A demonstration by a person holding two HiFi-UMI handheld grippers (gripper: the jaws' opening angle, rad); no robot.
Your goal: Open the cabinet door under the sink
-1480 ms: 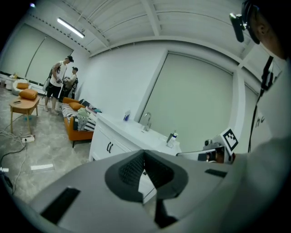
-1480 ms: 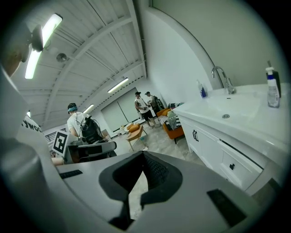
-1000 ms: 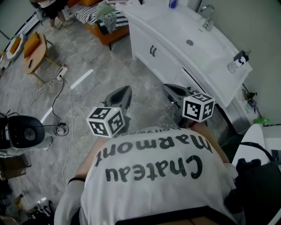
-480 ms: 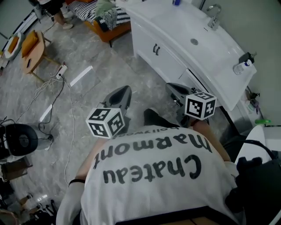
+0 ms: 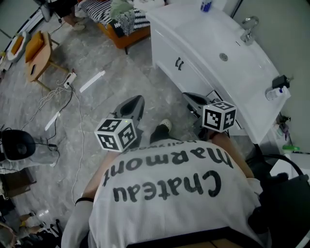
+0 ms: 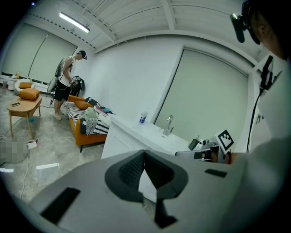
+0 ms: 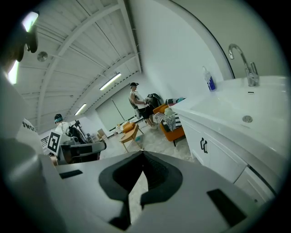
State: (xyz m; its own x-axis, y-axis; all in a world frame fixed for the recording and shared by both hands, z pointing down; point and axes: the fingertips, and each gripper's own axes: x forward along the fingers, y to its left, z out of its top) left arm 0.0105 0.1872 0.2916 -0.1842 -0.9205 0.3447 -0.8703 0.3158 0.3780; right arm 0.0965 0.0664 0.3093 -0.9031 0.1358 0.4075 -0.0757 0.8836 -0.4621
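Four fingers [image 6: 131, 171] closed, empty; two door handles [image 5: 179, 63].

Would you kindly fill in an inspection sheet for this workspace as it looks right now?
Surface: grey marbled floor, glossy.
Job's things: white sink above a cabinet door with paired black handles; the door looks shut.
Clutter: soap bottle and a second bottle on the counter.
Grippers: left claw and right claw both shut with nothing between them, short of the cabinet.
Cables: thin cables and a power strip loose on the floor at left.
Surroundings: wooden side table, orange sofa, a person standing beside it.
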